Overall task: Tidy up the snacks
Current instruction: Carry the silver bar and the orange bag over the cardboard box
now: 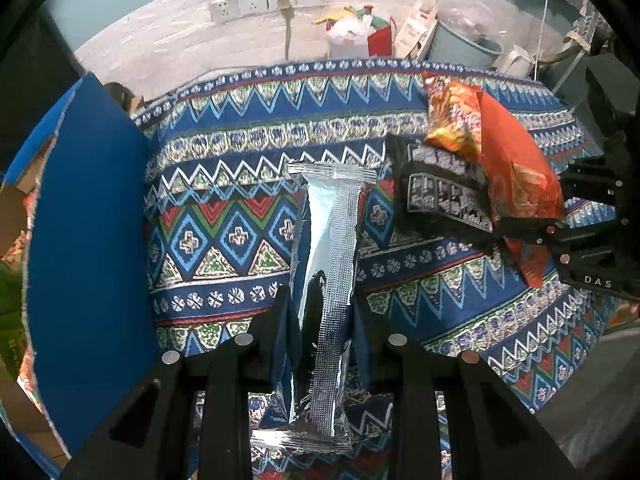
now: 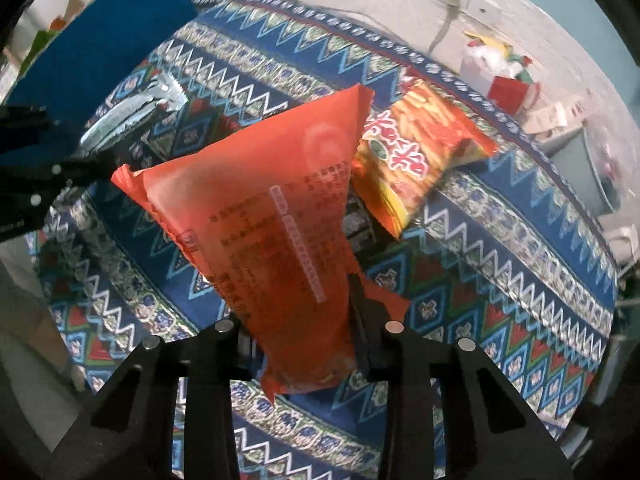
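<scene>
Left gripper point(image 1: 320, 320) clamped on silver packet point(image 1: 326, 256), held over patterned cloth point(image 1: 224, 216). Right gripper point(image 2: 304, 320) pinching orange bag point(image 2: 264, 220) near its lower end; bag looks tilted, could slip or swing. Risk: bag brushing yellow chip bag point(image 2: 404, 160) just beside, or black packet point(image 1: 444, 196) beneath. Blue box flap point(image 1: 88, 240) close on left; open cloth in the middle.

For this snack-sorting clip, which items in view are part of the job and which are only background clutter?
Part of the job:
silver packet, held in the left gripper
orange packet, held in the right gripper
fries packet
black packet
blue box flap

Just lying about:
wall sockets
grey bucket
bags by the wall
</scene>
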